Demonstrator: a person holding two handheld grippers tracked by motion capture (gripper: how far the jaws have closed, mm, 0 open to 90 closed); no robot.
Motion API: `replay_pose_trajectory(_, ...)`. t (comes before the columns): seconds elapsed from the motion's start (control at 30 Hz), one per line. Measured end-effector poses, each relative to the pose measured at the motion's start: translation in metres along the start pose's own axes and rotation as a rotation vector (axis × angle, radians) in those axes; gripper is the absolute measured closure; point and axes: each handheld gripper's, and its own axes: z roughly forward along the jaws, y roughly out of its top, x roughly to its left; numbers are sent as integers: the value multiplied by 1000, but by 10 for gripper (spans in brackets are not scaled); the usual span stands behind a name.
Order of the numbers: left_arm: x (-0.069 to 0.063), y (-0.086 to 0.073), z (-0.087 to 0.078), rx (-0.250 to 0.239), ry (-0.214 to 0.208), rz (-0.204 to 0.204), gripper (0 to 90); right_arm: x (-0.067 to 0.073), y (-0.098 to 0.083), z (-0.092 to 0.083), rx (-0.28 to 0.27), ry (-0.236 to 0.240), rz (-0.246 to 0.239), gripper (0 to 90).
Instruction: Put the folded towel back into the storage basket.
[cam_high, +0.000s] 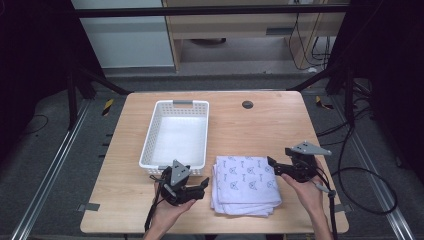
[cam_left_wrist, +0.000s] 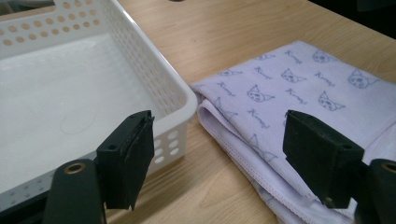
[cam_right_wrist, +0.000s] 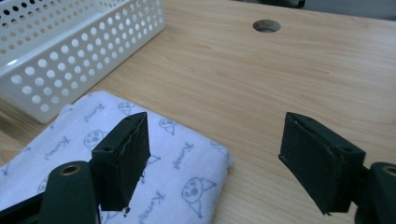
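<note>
Both-sided, left claw (cam_high: 204, 186) agape, right claw (cam_high: 274, 167) agape, folded towel (cam_high: 246, 184) unheld.

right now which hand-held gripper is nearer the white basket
Left. The left hand-held gripper sits just below the white basket near its front rim; the right hand-held gripper is beyond the folded towel.

basket (cam_left_wrist: 154, 84): far end cut by the left gripper view's top edge
towel (cam_right_wrist: 154, 158): near part hidden behind the right gripper's left jaw
towel print: wording illegible
</note>
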Motion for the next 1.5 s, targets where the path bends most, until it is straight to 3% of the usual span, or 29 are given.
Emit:
replay_pose_trajectory(0.6, -21, -13, 28, 89, -30, 50, 245, -7, -18, 24, 70, -6, 10, 246)
replay_pose_trajectory(0.97, -28, -19, 45, 131, -47, 35, 257, -4, -23, 38, 110, 11, 6, 307)
replay_pose_trajectory(1.5, -34, -28, 62, 180, -21, 48, 249, -2, -31, 55, 170, -1, -16, 343)
